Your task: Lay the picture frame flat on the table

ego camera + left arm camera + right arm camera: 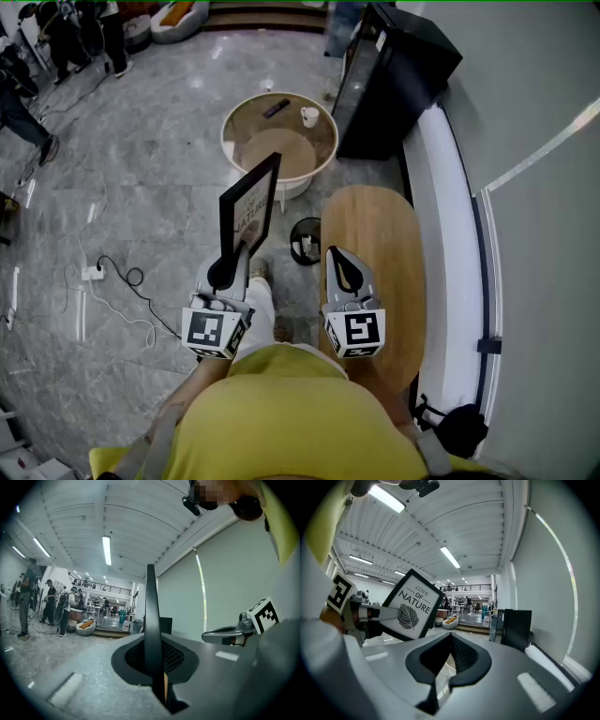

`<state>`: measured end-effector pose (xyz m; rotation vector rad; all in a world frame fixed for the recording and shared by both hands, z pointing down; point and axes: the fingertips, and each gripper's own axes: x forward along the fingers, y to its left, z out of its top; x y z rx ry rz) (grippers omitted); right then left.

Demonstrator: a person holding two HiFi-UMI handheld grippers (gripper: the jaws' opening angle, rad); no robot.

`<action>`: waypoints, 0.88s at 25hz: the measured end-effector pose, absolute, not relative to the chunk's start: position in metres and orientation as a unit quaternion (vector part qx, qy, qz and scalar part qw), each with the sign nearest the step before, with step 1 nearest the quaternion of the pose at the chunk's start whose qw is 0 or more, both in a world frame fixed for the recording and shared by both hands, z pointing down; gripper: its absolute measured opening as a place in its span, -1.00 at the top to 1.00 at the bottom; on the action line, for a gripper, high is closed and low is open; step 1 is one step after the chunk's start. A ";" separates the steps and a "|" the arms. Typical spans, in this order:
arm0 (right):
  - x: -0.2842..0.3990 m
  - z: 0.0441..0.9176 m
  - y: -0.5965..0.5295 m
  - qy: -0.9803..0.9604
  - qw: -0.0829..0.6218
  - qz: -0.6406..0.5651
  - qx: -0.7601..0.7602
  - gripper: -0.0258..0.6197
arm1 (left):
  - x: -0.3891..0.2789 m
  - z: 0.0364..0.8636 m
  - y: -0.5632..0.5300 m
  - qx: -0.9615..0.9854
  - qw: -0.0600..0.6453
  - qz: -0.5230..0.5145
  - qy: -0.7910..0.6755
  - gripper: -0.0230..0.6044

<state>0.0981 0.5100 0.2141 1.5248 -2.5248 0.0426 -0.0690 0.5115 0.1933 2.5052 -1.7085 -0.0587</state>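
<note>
A black picture frame with a white print reading "LOVE OF NATURE" is held upright in the air, above the floor left of the oval wooden table. My left gripper is shut on its lower edge. In the left gripper view the frame shows edge-on between the pads of that gripper. The right gripper view shows the frame's face with the left gripper clamped on it. My right gripper hovers over the table's left side, shut with nothing in it.
A round glass-topped coffee table stands ahead, with a mug and a remote on it. A small dark bin sits between the two tables. A black cabinet is at the back right. A power strip and cable lie on the floor at left.
</note>
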 end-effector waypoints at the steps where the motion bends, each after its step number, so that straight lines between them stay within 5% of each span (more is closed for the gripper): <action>1: 0.096 0.216 0.504 -0.852 0.095 0.013 0.514 0.92 | -0.070 0.195 0.506 0.825 0.054 -0.021 -0.562 0.90; 22: 0.041 0.217 0.251 -0.825 0.089 0.015 0.557 0.92 | -0.121 0.202 0.244 0.859 0.059 -0.026 -0.507 0.90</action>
